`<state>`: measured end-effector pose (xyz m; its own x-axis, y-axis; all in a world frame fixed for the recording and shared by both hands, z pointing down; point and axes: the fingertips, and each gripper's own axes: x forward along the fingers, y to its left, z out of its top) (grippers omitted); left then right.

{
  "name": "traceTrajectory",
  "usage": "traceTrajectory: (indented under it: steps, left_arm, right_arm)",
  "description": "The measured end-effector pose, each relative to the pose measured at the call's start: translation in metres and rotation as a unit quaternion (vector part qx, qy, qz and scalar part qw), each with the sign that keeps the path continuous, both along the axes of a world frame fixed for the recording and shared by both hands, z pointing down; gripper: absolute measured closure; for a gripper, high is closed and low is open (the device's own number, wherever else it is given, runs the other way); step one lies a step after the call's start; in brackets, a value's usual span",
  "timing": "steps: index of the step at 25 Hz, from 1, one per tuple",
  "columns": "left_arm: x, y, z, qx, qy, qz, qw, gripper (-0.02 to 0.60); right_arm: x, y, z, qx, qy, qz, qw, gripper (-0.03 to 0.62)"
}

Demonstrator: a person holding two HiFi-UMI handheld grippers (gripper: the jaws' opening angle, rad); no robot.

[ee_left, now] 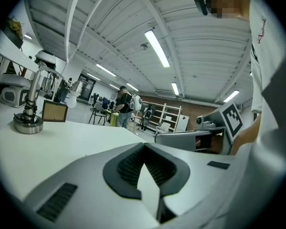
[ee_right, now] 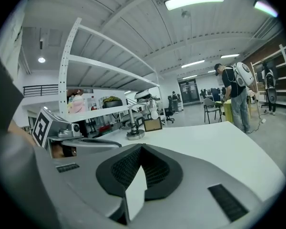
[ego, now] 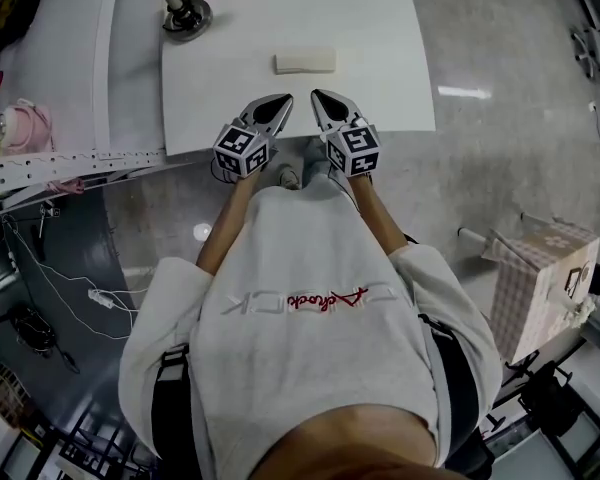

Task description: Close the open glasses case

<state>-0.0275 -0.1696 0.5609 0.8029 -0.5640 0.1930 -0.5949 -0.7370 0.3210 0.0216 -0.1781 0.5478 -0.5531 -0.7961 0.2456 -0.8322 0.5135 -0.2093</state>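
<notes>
Case (ego: pixel 305 62) lies mid-table (ego: pixel 400 78), well apart from both my grippers and from the stand (ego: pixel 185 14) at the far left corner. In the head view it reads as one low pale slab with a single outline and no second half flapped out beside it. So I'd judge the lid is down, i.e. it lies as the task wants it. Caveat: it's small and far in that view, no seam or hinge shows, and neither gripper view catches it at all, so a lid slightly ajar can't be ruled out.

L gripper (ego: pixel 283 102): fingers (ee_left: pixel 126 168) clenched tip to tip, nothing betw. them, just bare table beyond. R gripper (ego: pixel 318 96): same, clenched on nothing (its own view shows the pads meeting at the tips w/ only a sliver of table in the gap below). Both hover side by side over the near table edge, close to my body, tips angled toward each other, neither touching the case.

As far as the pics go, the closing looks done; at least nothing plainly open is there to press. What'd remain, if anything, is a check that the lid has seated. I wouldn't commit to a move till a closer look at the case settles it.
</notes>
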Motion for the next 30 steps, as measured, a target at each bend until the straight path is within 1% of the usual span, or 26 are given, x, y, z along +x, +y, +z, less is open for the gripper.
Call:
traceTrajectory:
  steps: [6, 20, 30]
  left_arm:
    - [0.001, 0.009, -0.002, 0.008, -0.005, 0.007, 0.9999, 0.554]
    - [0.004, 0.009, -0.008, 0.015, -0.006, 0.013, 0.9998, 0.554]
    - [0.005, 0.011, -0.008, 0.017, -0.007, 0.017, 0.9997, 0.554]
  right_arm:
    - [-0.003, 0.011, -0.005, 0.011, 0.014, 0.001, 1.0, 0.576]
    - [0.0, 0.013, -0.011, 0.019, 0.015, 0.007, 1.0, 0.576]
    - [-0.002, 0.015, -0.007, 0.016, 0.016, 0.005, 1.0, 0.576]
